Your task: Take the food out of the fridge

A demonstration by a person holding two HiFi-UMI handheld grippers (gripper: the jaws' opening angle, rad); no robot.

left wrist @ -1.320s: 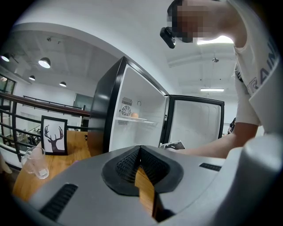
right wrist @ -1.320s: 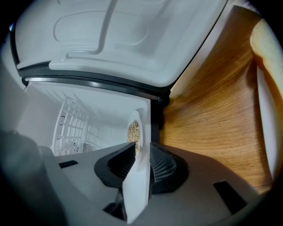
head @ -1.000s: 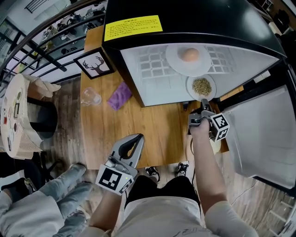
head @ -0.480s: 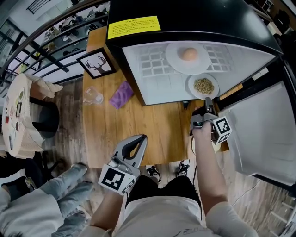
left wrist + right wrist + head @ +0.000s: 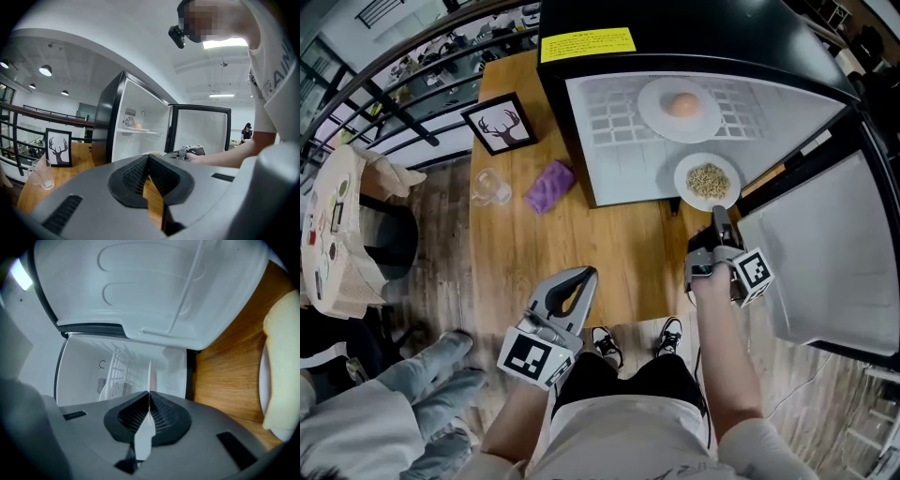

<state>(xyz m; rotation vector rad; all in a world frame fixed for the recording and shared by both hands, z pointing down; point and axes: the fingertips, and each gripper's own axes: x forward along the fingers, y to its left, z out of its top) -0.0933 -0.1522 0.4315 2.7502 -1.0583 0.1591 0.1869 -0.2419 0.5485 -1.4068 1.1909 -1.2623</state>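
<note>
Your right tool (image 5: pixel 717 214) pinches the rim of the grain plate (image 5: pixel 707 181), which is seemingly half out at the fridge's (image 5: pixel 675 37) front edge. The second plate (image 5: pixel 680 108) waits deeper inside. Your left tool (image 5: pixel 579 278) is pressed together and empty, over the table (image 5: pixel 609 244).

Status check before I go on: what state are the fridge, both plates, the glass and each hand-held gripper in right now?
fridge door: open wide
plate of grains: at the front edge of the fridge, rim clamped
plate with round food: inside on the shelf, untouched
right hand-held gripper: shut on plate of grains
left hand-held gripper: shut, empty
glass: empty, upright on the table
</note>
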